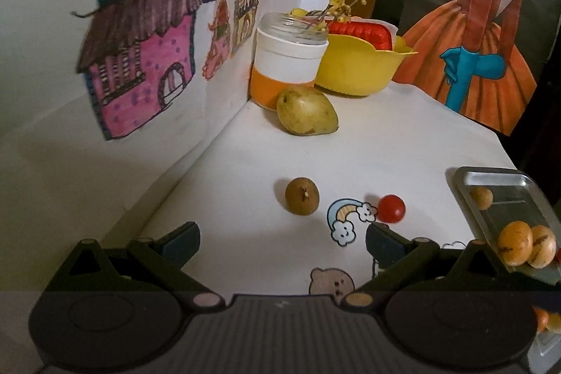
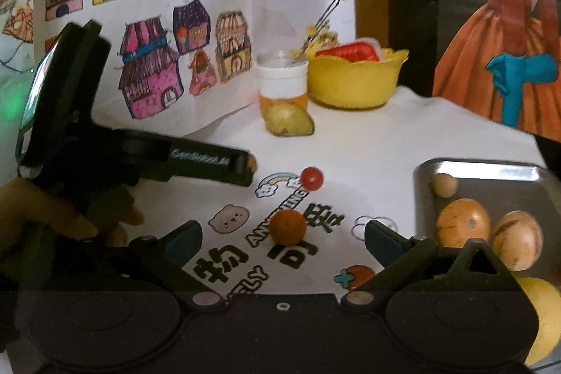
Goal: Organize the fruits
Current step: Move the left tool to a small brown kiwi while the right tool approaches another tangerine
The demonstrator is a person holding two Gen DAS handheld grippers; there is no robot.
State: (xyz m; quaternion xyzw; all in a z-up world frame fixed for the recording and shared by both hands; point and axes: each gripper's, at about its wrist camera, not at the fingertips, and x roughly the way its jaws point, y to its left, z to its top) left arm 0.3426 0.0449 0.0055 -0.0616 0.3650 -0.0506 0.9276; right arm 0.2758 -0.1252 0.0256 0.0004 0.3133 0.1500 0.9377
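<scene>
- A white table (image 1: 368,146) stands in a corner, printed with cartoon stickers: a rainbow with clouds (image 1: 345,221), a bear face and black lettering.
- The left claw (image 1: 282,242) is spread wide with nothing between its dark fingers. It hovers low over the table.
- Just ahead of it lies a small round brown fruit (image 1: 302,196), apart from both fingers.
- A small red cherry tomato (image 1: 391,208) rests beside the rainbow sticker, near the tip of the claw's right-hand finger.
- Further back a green-yellow mango (image 1: 306,110) lies on its side, in front of an orange-and-white jar (image 1: 285,65) holding sprigs of yellow flowers.
- Beside the jar sits a yellow plastic bowl (image 1: 354,65) with a red item inside.
- At the table's right edge is a rectangular metal tray (image 2: 491,174). In it are a small tan ball-shaped fruit (image 2: 444,185) and two larger orange-tan fruits (image 2: 463,222), the two close together.
- The right claw (image 2: 282,242) is also wide open and empty, with the brown fruit lying on the lettering between its fingers but touching neither.
- In the right wrist view, a person's hand (image 2: 52,216) grips the black handle of the left tool.
- Coloured drawings of houses (image 2: 150,72) cover the wall behind.
</scene>
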